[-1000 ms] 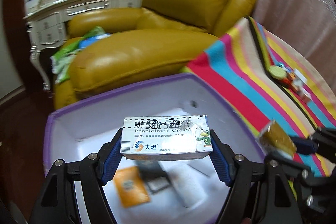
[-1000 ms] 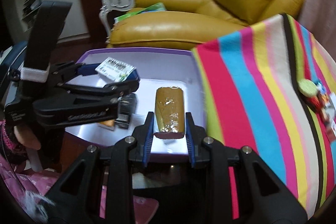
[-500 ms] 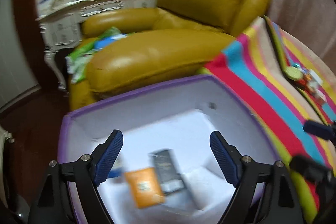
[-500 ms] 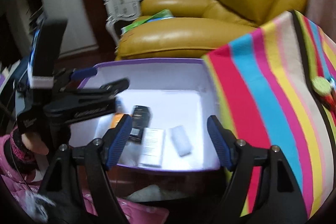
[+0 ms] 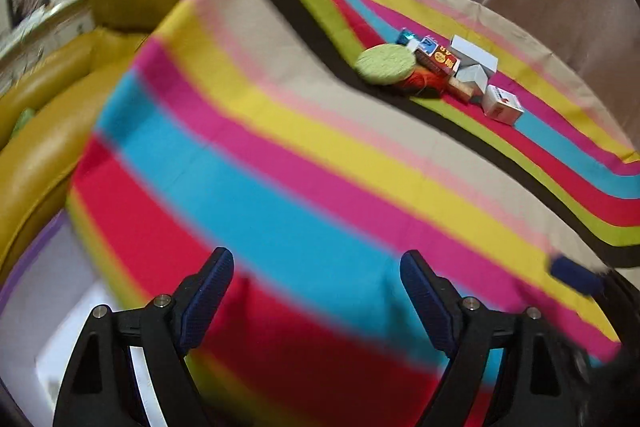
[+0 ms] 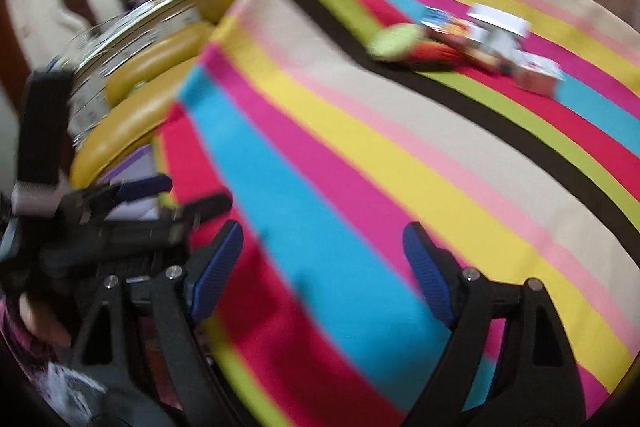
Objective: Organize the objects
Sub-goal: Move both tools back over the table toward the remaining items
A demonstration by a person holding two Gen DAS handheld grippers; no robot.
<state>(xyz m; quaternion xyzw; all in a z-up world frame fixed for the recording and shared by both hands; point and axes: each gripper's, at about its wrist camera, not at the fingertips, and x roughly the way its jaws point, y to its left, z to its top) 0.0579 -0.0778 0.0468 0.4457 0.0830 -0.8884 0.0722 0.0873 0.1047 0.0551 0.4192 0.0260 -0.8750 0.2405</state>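
Both tongs hovered over the striped cloth [image 5: 304,131] that covered the desk, and neither carried anything. The left tongs [image 5: 316,291] stood wide apart, released, with only the red and blue stripes showing between their blue pads [image 5: 208,291]. The right tongs [image 6: 320,267] were opening at that moment, their jaws already spread wide and nothing between them but the cloth. In the right wrist view the left tongs appeared again at the left edge, black arms with blue tips, held by a hand [image 6: 44,323] in a pink patterned sleeve. The things still to be sorted lay in a small cluster near the far side of the desk, well apart from both tongs: a round green pad [image 5: 385,63] at the near left of the cluster, a red box [image 5: 438,61] just behind it, a flat white box [image 5: 474,54] behind that, and a small white carton [image 5: 502,105] at the right end, sitting on the red and blue stripes. The right wrist view showed the same cluster [image 6: 468,39] blurred. A purple-rimmed storage box [image 5: 36,247] with a white inside showed at the lower left, beside the edge of the desk, and a mustard leather armchair [image 5: 48,99] stood behind it.
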